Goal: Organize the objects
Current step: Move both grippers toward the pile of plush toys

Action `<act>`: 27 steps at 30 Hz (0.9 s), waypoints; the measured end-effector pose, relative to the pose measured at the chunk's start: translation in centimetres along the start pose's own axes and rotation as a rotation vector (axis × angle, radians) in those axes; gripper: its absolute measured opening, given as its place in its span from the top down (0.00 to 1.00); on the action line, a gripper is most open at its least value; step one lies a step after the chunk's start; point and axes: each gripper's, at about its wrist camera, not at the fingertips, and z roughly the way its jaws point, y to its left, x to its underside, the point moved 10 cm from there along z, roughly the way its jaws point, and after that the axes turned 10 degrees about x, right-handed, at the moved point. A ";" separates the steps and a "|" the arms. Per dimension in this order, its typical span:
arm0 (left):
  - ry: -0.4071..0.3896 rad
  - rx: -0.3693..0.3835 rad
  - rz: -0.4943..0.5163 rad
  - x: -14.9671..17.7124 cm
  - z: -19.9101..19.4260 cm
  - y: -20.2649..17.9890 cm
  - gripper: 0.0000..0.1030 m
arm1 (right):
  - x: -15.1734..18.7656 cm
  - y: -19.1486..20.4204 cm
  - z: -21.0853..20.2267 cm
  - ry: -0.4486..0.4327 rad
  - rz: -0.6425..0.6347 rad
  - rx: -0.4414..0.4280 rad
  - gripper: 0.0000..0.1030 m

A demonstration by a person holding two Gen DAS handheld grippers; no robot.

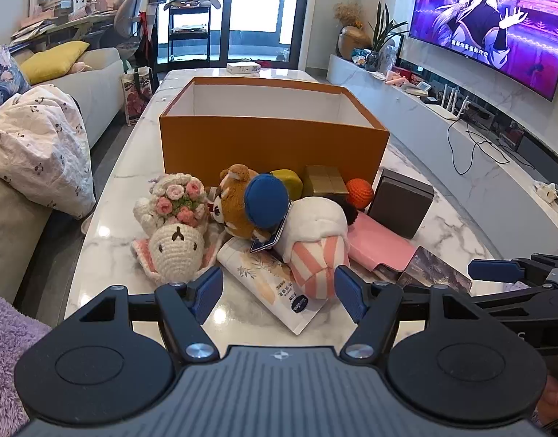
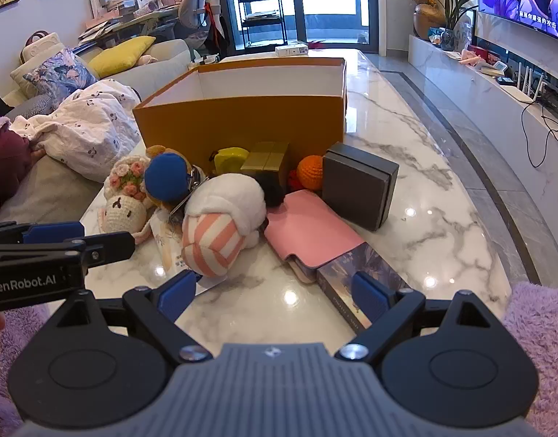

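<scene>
An open orange box [image 1: 271,145] [image 2: 242,123] stands mid-table, with no contents showing inside. In front of it lies a pile: a crochet bunny [image 1: 175,233] [image 2: 124,207], a brown plush with a blue cap [image 1: 242,200] [image 2: 166,176], a white and pink-striped plush [image 1: 315,244] [image 2: 220,225], a white tube [image 1: 271,284], a pink case [image 1: 377,244] [image 2: 308,233], a grey box [image 1: 401,202] [image 2: 359,185], an orange ball [image 1: 359,193] [image 2: 310,173], a gold box [image 1: 324,180] [image 2: 266,162] and a book [image 1: 435,273] [image 2: 362,273]. My left gripper [image 1: 277,296] is open just before the tube. My right gripper [image 2: 275,295] is open, its right finger over the book.
The marble table [image 2: 424,189] extends right and far. A sofa with a blanket [image 1: 38,149] lies left. A TV [image 1: 497,18] and low cabinet run along the right. A small white box [image 1: 242,68] sits at the table's far end.
</scene>
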 end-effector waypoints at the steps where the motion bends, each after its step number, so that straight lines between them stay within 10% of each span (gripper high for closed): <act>1: -0.001 0.000 -0.002 0.0 0.0 0.0 0.23 | 0.0 0.0 0.0 -0.001 -0.002 0.000 0.10; 16: 0.010 0.015 -0.024 0.4 0.0 0.4 0.23 | 0.2 0.2 0.0 0.005 -0.010 -0.002 0.12; 27: 0.032 0.095 -0.053 0.1 1.3 0.6 0.25 | -0.1 0.6 1.5 0.050 0.001 -0.049 0.51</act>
